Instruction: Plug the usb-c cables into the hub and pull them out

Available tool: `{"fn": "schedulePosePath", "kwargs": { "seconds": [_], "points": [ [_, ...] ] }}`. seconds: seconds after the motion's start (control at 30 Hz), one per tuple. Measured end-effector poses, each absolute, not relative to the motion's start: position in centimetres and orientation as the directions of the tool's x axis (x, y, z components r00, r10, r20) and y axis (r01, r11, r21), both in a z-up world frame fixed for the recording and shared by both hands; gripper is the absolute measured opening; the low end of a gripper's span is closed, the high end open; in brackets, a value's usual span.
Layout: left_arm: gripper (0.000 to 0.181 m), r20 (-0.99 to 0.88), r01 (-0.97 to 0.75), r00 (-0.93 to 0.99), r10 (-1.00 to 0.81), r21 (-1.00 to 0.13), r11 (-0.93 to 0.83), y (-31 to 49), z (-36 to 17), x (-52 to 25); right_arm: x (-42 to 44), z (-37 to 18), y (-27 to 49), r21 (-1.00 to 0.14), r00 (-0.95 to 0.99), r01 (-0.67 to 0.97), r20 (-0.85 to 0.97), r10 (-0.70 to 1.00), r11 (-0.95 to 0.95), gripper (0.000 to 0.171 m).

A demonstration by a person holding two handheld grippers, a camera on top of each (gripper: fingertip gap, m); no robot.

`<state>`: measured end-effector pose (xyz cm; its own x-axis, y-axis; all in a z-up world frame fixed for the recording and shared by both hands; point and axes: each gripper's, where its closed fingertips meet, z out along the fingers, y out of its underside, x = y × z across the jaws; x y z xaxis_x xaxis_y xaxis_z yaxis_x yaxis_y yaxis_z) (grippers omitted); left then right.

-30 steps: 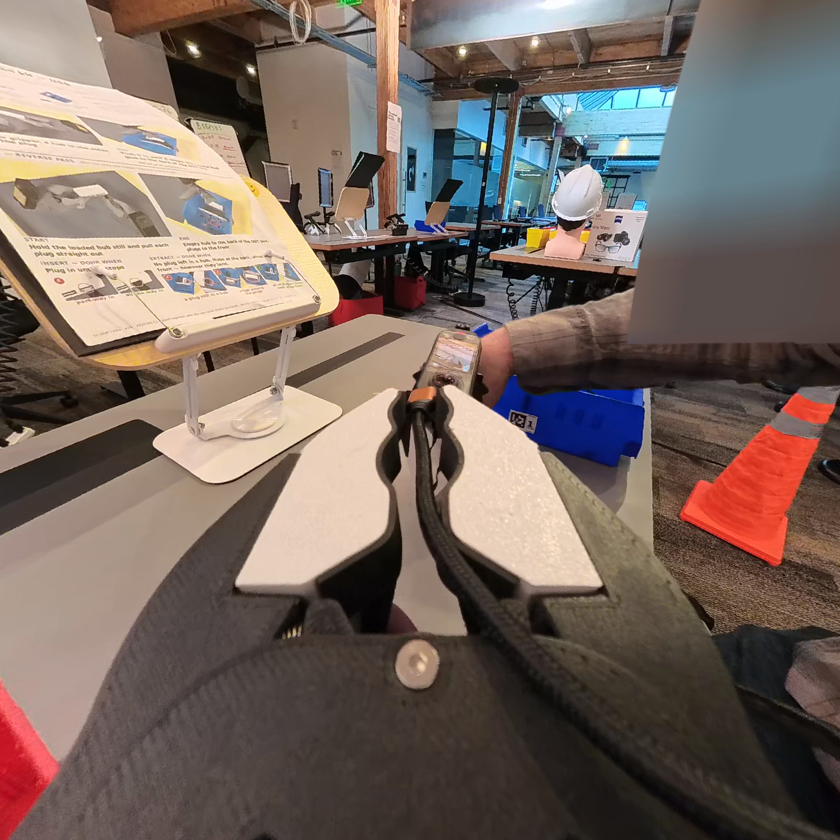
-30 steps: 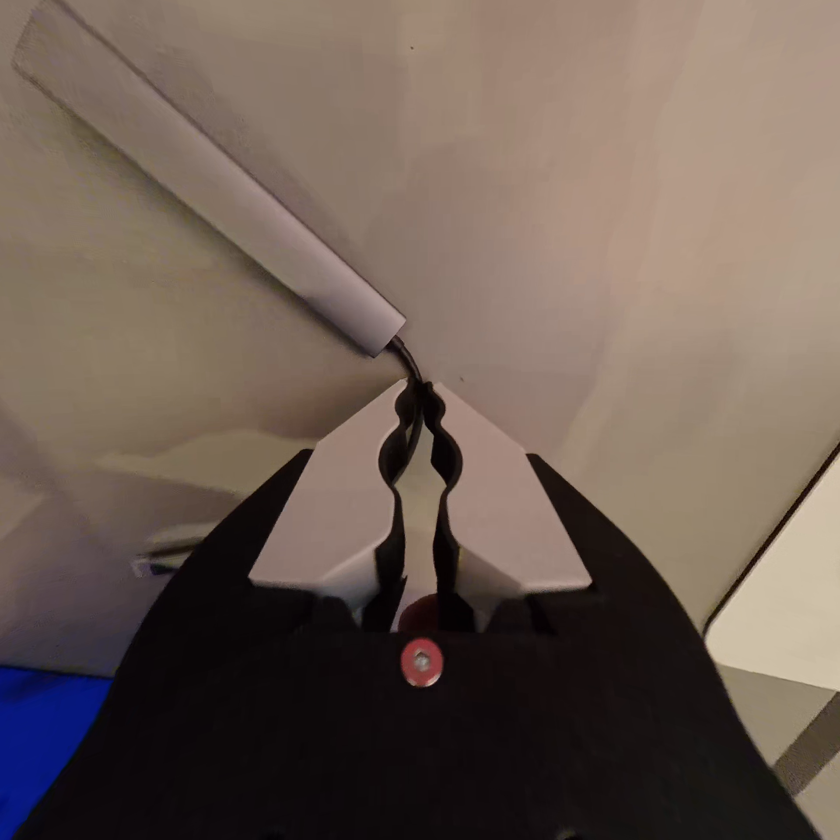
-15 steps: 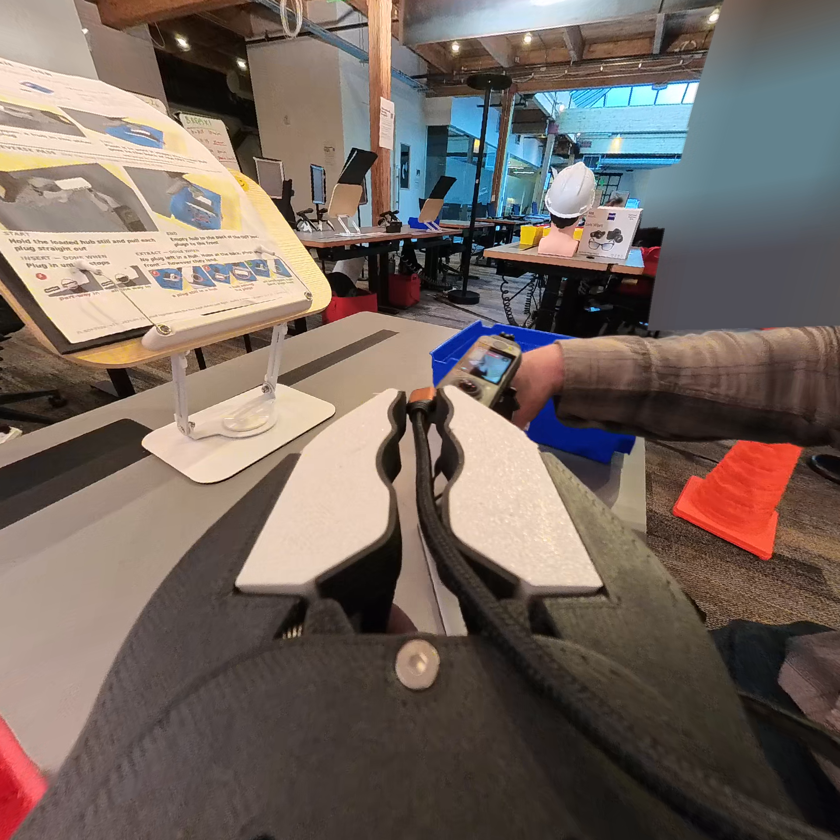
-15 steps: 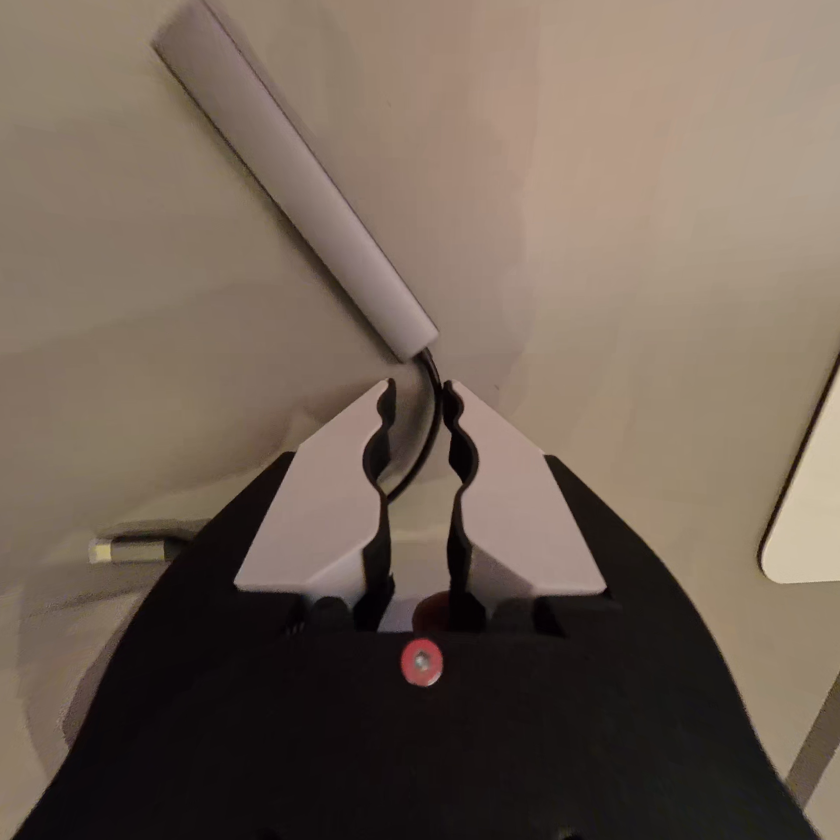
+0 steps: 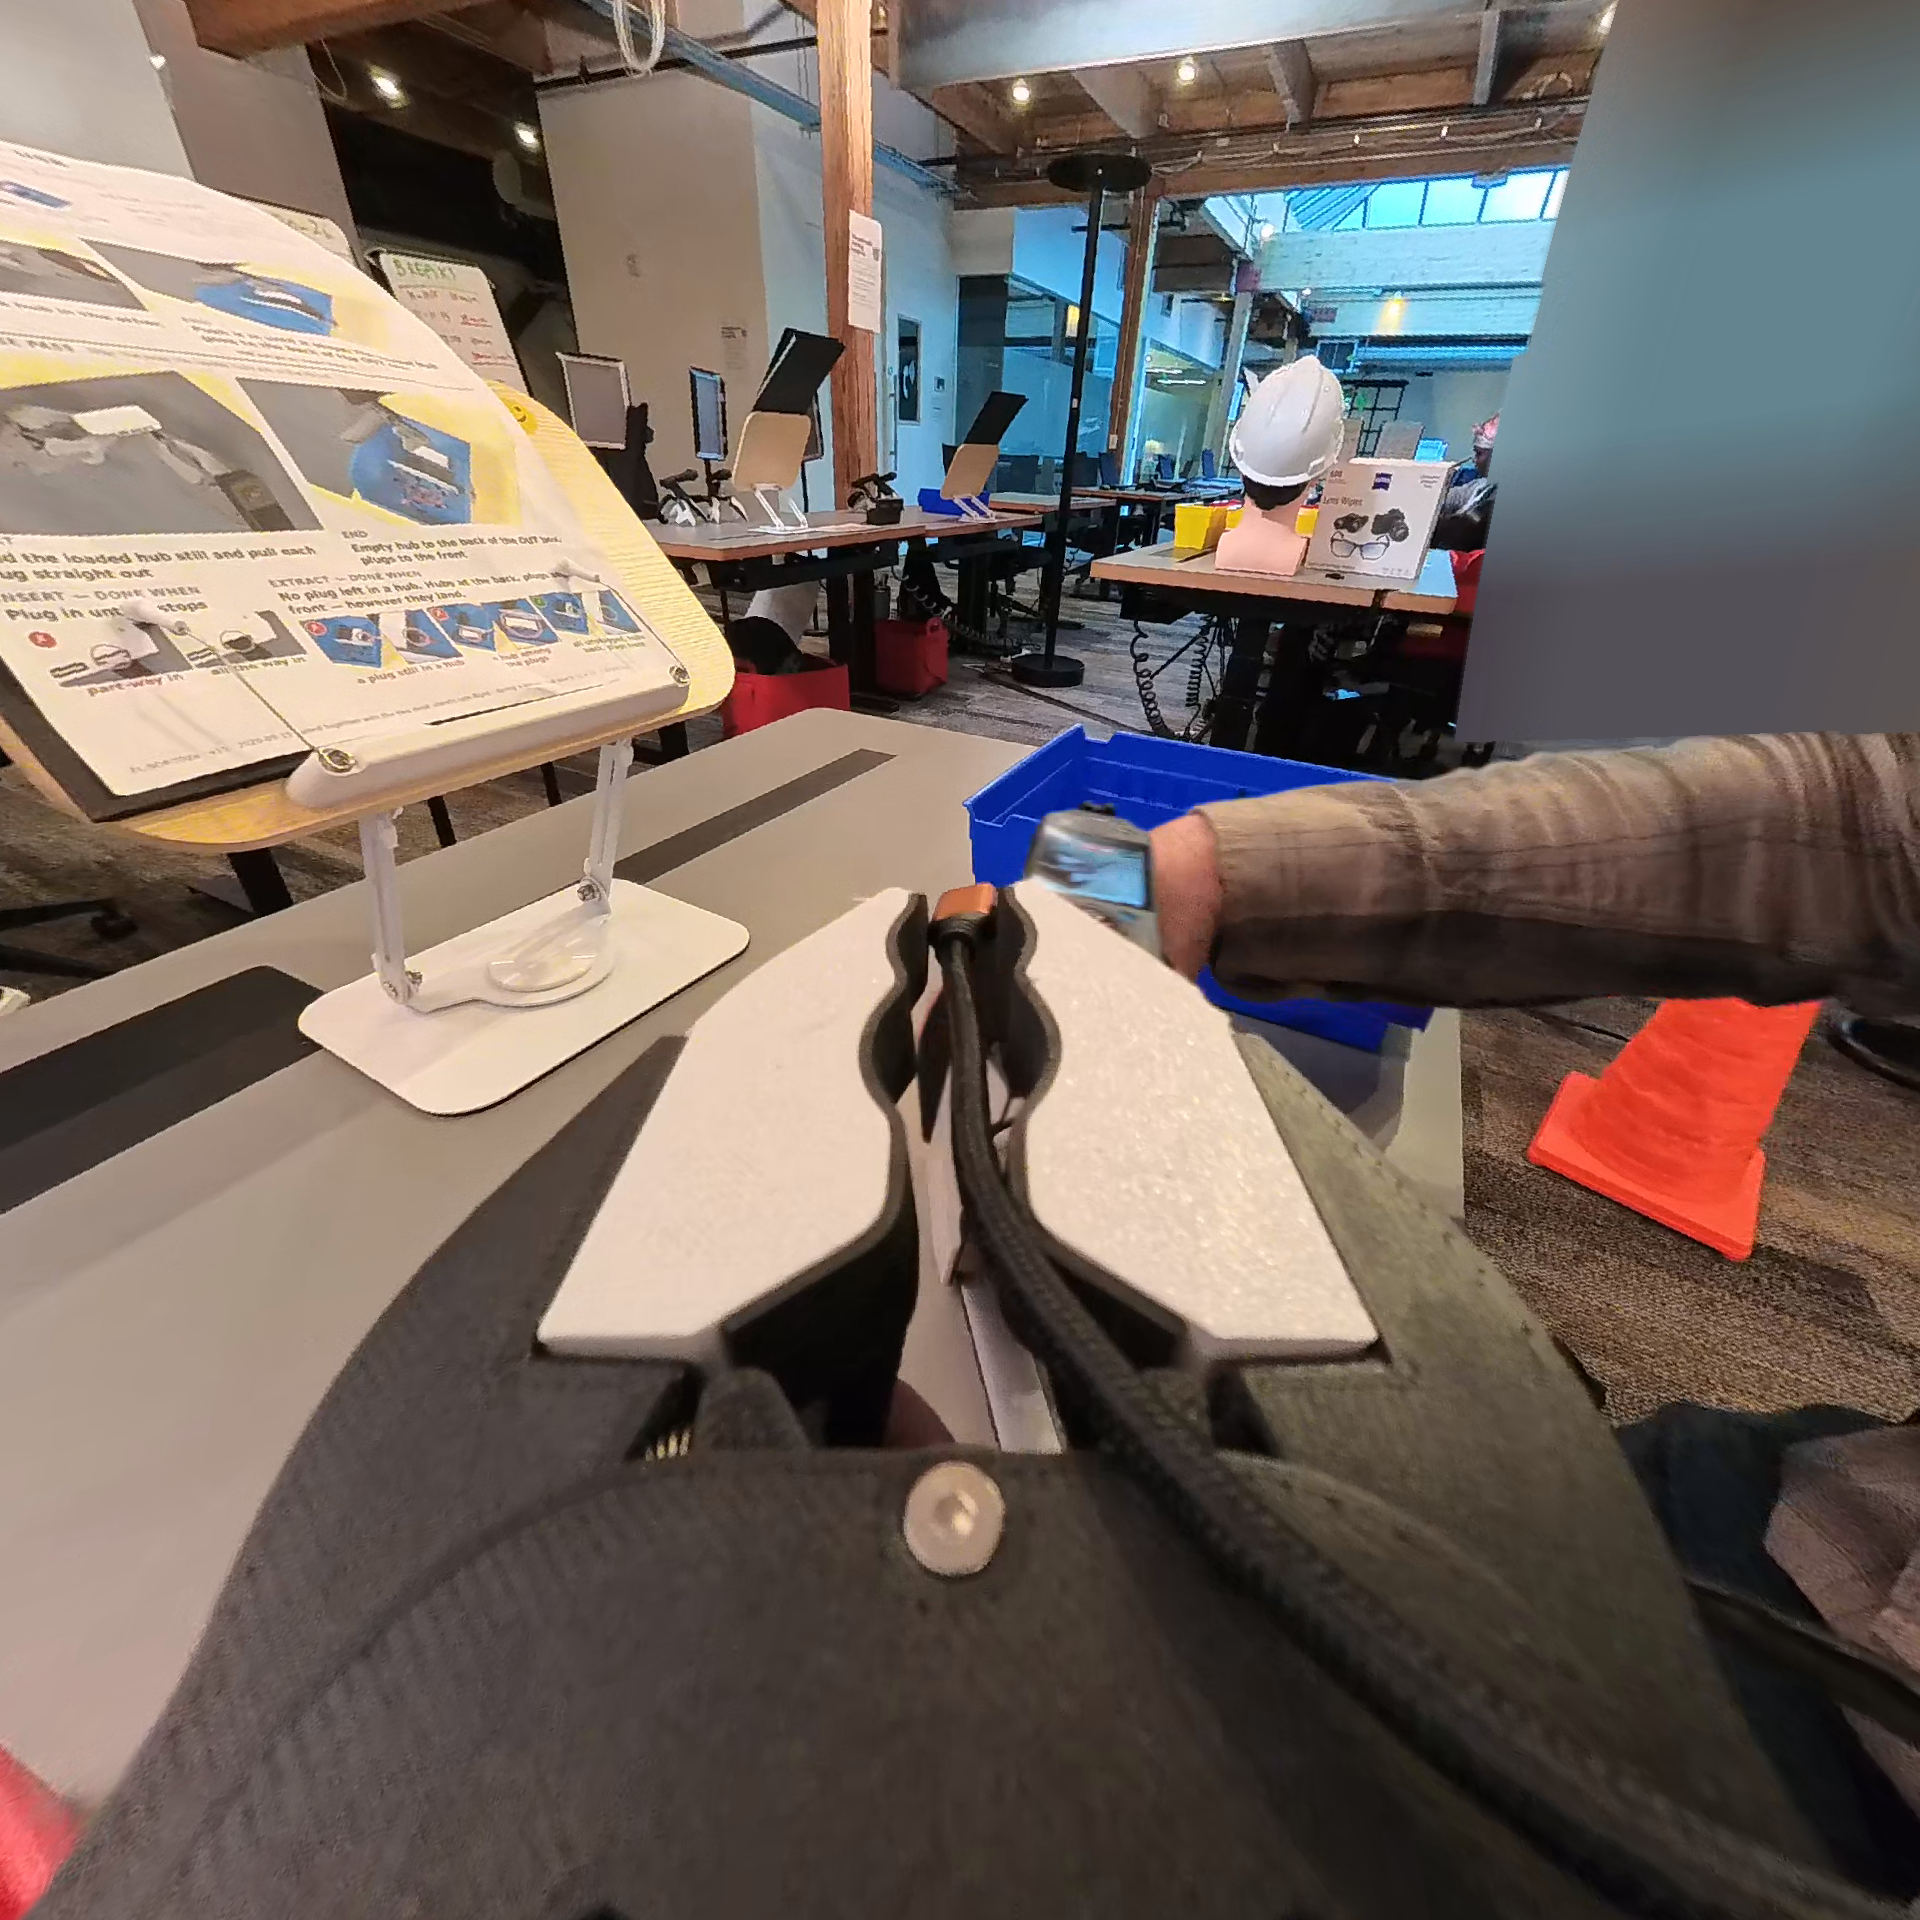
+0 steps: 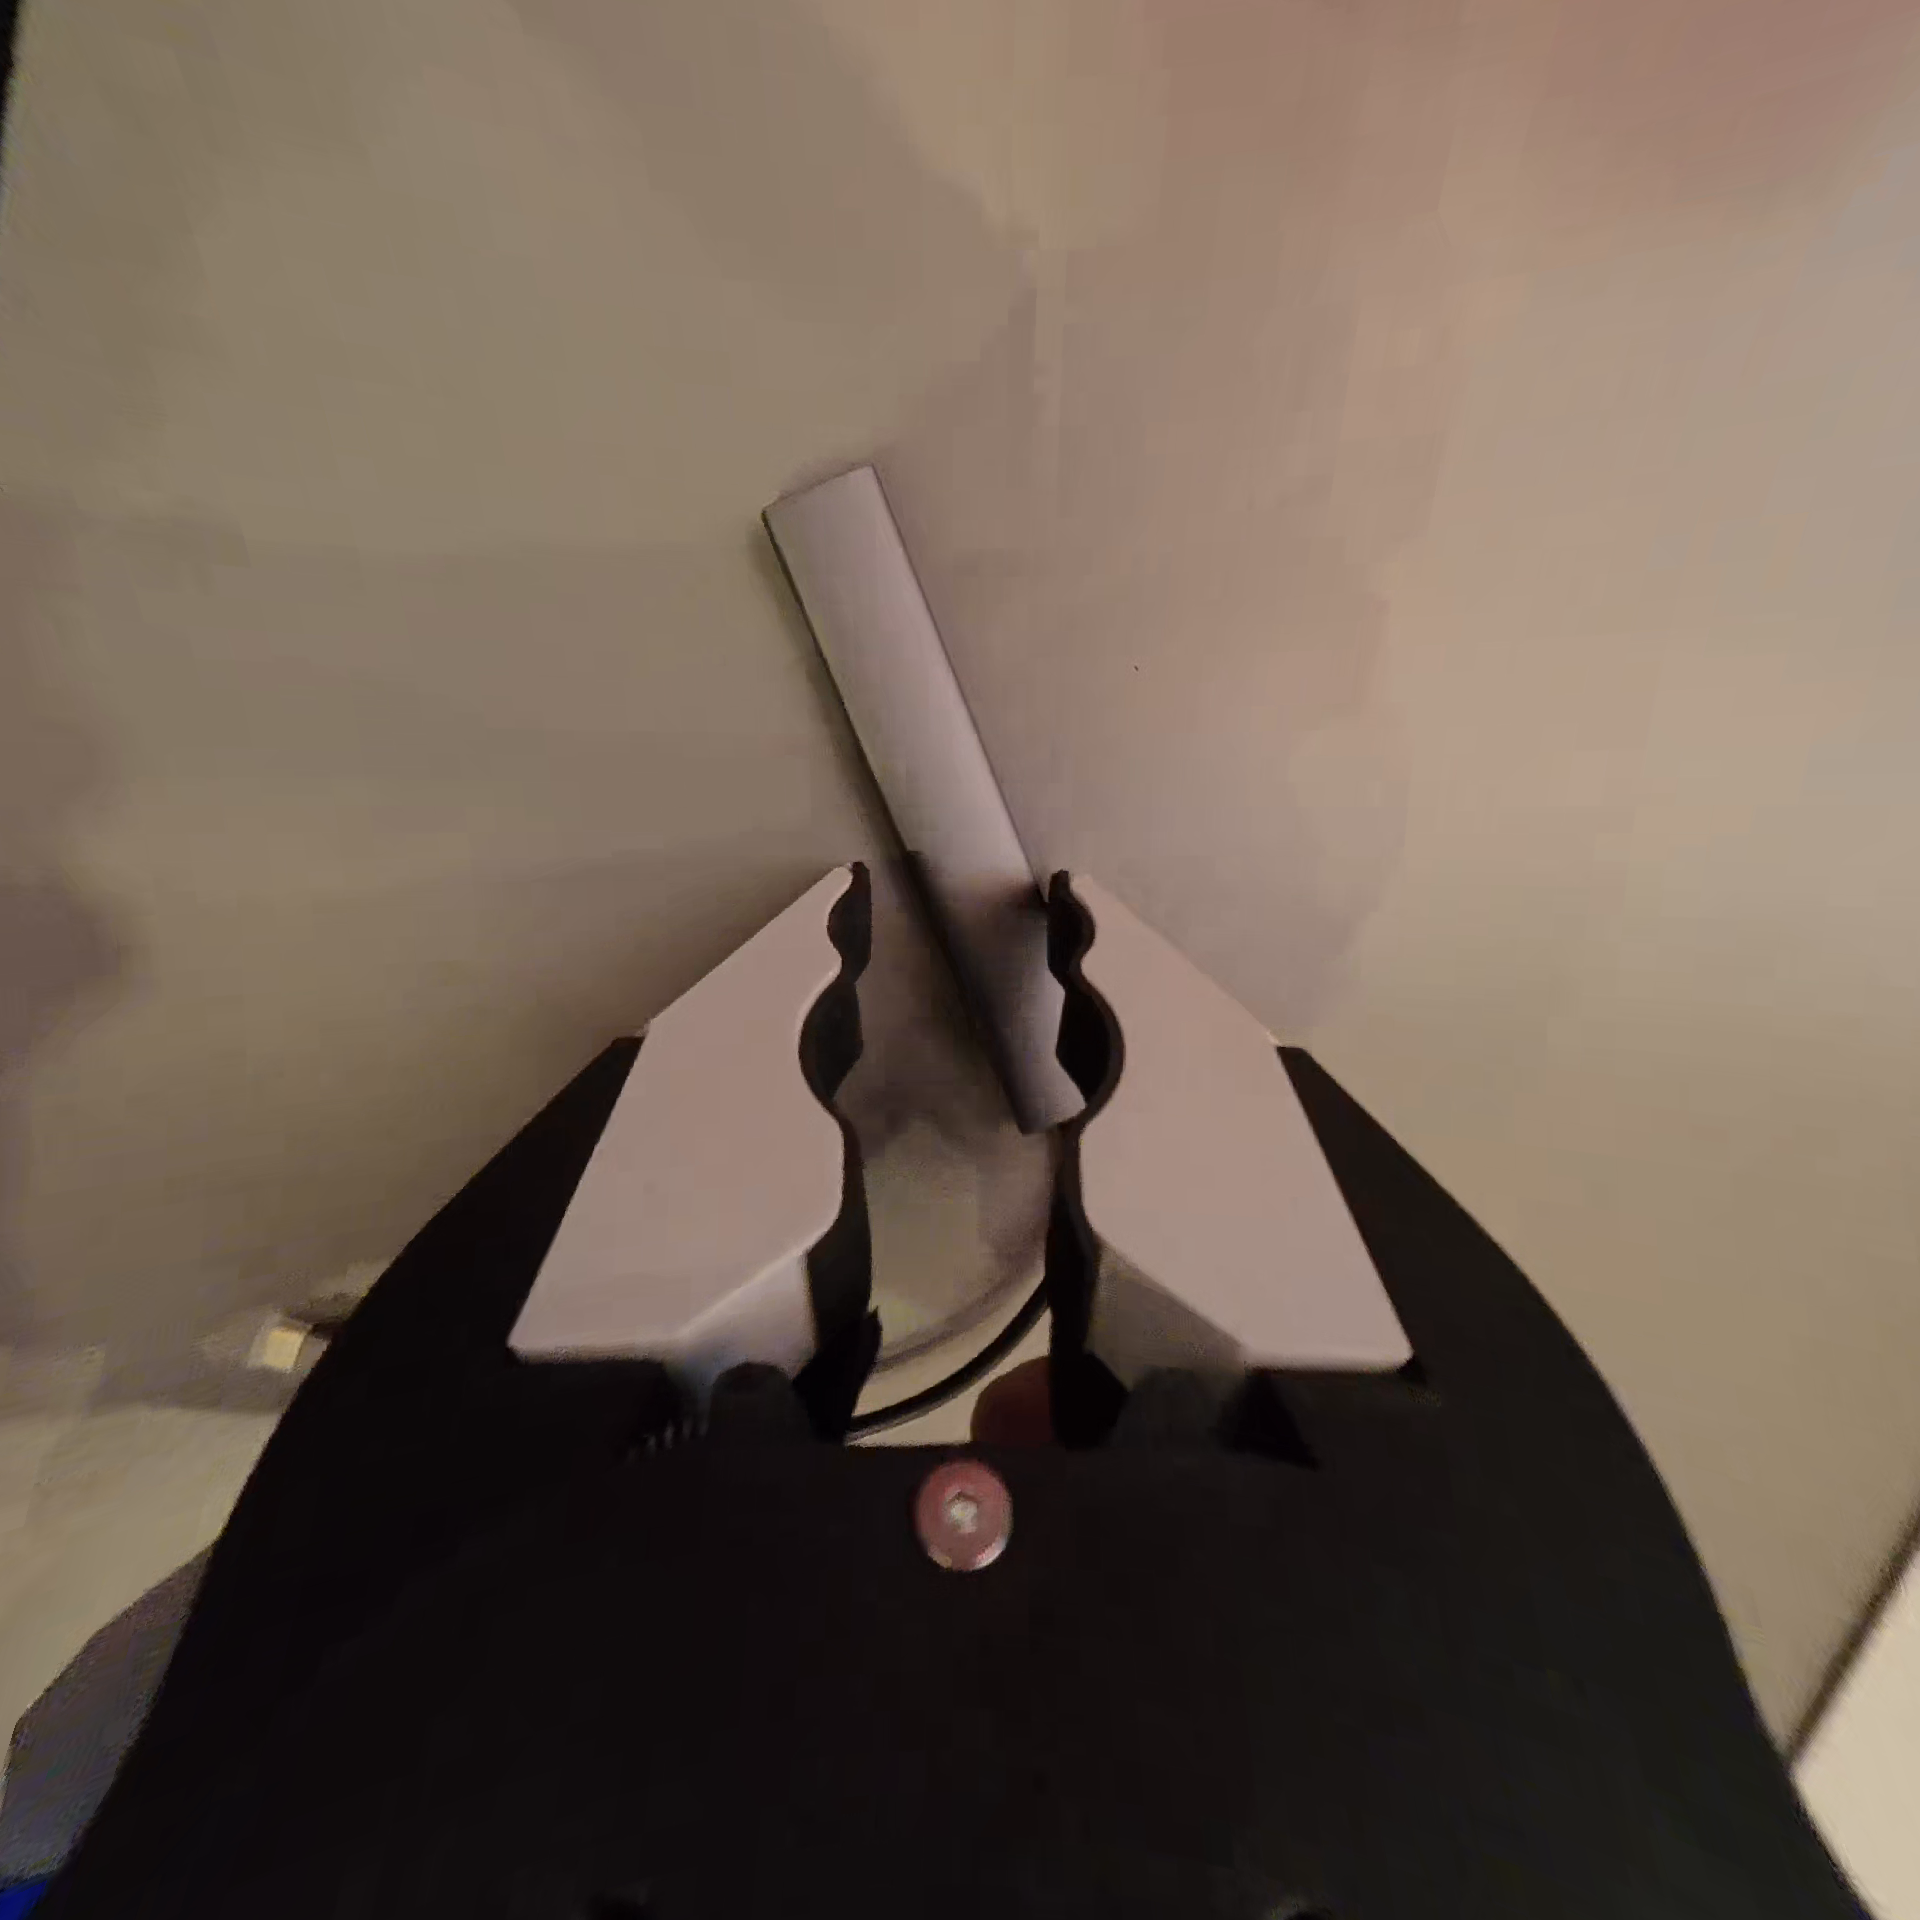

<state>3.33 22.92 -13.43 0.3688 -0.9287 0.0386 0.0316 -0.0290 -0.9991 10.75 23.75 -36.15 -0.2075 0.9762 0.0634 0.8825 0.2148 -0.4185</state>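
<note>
My left gripper (image 5: 964,909) is shut on a black braided usb-c cable (image 5: 997,1164); its orange-collared plug (image 5: 961,902) sticks out at the fingertips, above the grey table (image 5: 208,1226). In the right wrist view, my right gripper (image 6: 954,883) is open and points down at the table. The slim grey hub (image 6: 909,748) lies on the table with its near end between the fingers, close to the right finger. The hub's thin dark lead (image 6: 966,1371) curves under the gripper to a plug (image 6: 278,1348) at the left. The right gripper (image 5: 1096,868) also shows past the left fingertips.
A blue bin (image 5: 1164,800) stands at the table's far right, behind the person's sleeved arm (image 5: 1558,873). A white stand with an instruction sheet (image 5: 343,582) stands at the left. An orange cone (image 5: 1683,1112) is on the floor at the right. Spacing between my two grippers at the tips: around 25 centimetres.
My right gripper let go of the hub's lead, opened, and moved forward so the hub's near end now lies between its fingers. The left gripper kept its hold on the cable.
</note>
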Motion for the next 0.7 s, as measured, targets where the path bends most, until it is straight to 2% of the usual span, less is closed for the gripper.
{"fn": "schedulePosePath", "kwargs": {
  "seconds": [0.2,0.4,0.7],
  "points": [
    [0.011,0.035,0.029,0.37,-0.928,-0.999,-0.026,23.0,-13.4,3.0,10.1,-36.2,24.1,-0.496,-0.234,0.852,-0.071,0.97,0.169,0.02],
    [0.011,0.047,0.03,0.377,-0.925,-0.999,-0.038,23.5,-13.8,2.6,9.6,-35.8,24.8,-0.605,-0.125,0.794,-0.074,0.989,0.055,0.02],
    [0.011,0.03,-0.004,0.404,-0.914,-0.999,-0.035,24.3,-14.2,2.1,9.2,-31.7,26.3,-0.787,0.003,0.612,-0.093,0.996,-0.075,0.02]
  ]
}}
